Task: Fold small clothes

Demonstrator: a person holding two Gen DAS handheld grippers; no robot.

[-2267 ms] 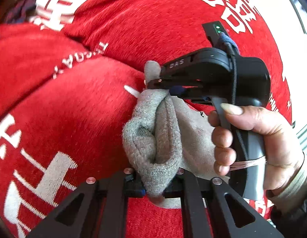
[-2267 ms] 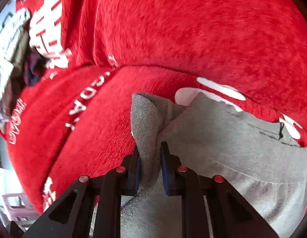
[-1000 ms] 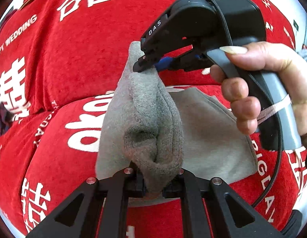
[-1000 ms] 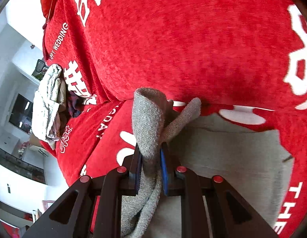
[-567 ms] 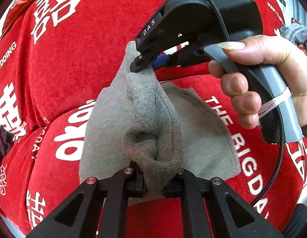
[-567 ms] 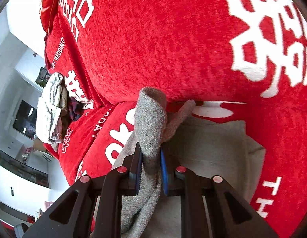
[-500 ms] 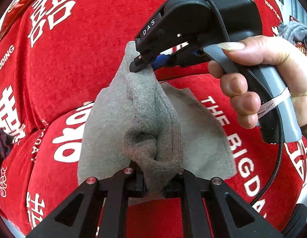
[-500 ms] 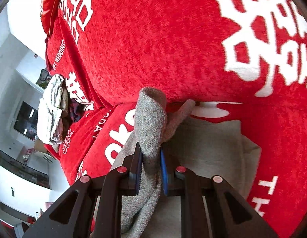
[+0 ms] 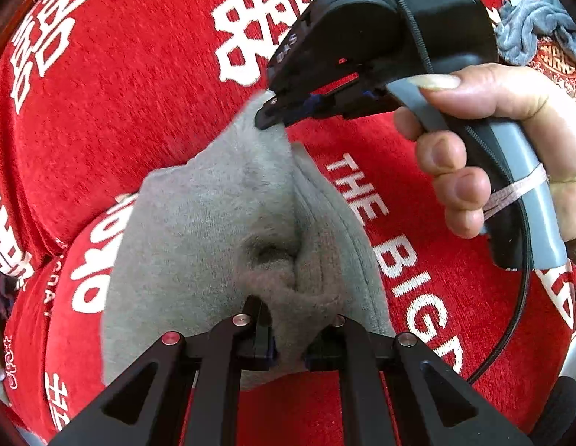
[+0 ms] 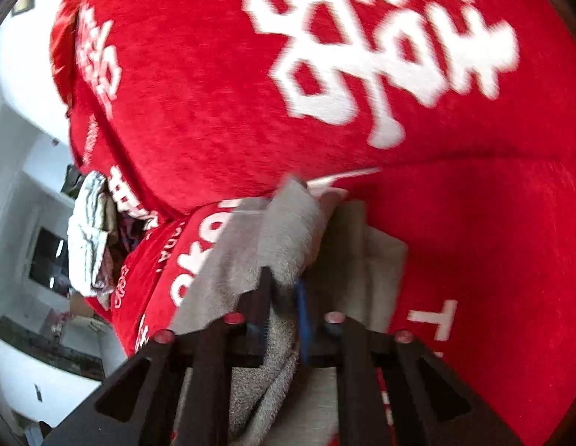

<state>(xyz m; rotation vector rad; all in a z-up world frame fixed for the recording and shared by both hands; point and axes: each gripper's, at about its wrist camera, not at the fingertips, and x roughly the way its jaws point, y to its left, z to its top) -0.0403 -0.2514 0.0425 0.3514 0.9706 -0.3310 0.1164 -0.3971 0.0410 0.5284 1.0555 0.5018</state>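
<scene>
Your grey garment (image 9: 213, 230) is plain fuzzy knit, no print, bunched right in front of your black left gripper (image 9: 288, 349). Behind it the sofa cover (image 9: 139, 93) is bright red with white characters and lettering. Your black right gripper (image 10: 284, 319) has blue pads.

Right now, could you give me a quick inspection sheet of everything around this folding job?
Surface: red sofa cover with white lettering.
Job's things: grey garment, bunched, partly lying on the cover.
Clutter: pale cloth pile at the sofa's far end; blue-grey cloth on the other side.
Grippers: left gripper and right gripper both shut on the garment.
Cables: black cable on the right handle.
Surroundings: white room, blurred.
</scene>
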